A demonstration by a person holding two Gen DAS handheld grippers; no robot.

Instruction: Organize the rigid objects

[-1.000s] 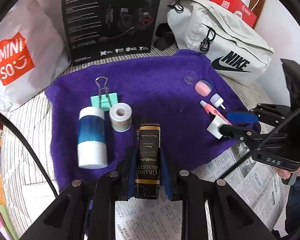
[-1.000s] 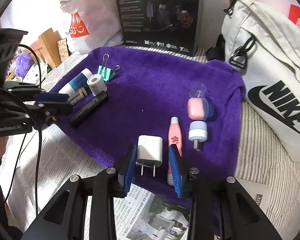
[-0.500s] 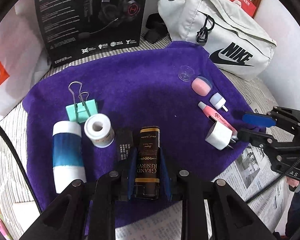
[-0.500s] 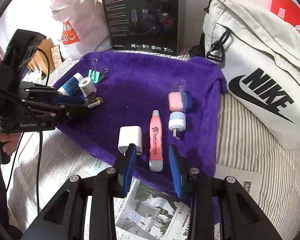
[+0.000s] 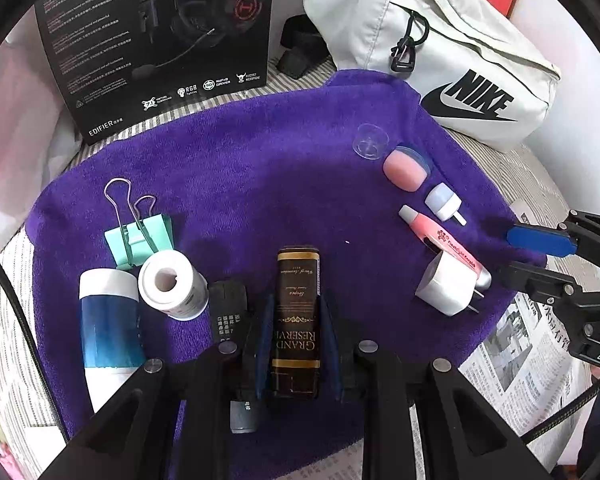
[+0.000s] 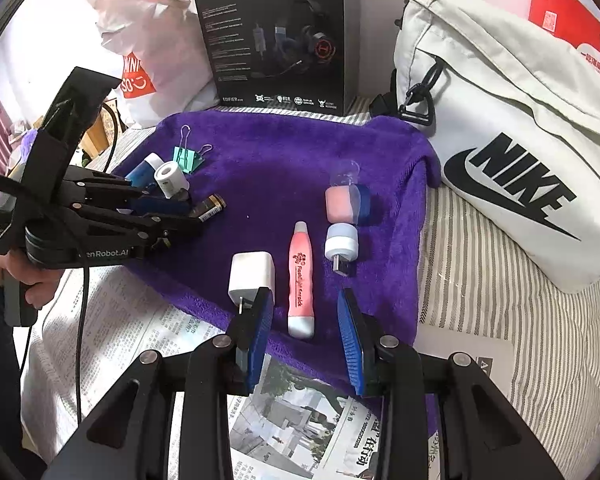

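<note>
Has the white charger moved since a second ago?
Yes. The white charger left the right gripper and now lies on the purple towel, left of the pink pen.

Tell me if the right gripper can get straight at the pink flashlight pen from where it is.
Probably yes. The right gripper is open and empty, and the pink flashlight pen lies just ahead between its fingers. The white charger sits close beside the left finger and might get nudged.

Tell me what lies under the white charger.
The white charger lies on the purple towel, near its front edge. Whatever is beneath the towel there is covered.
</note>
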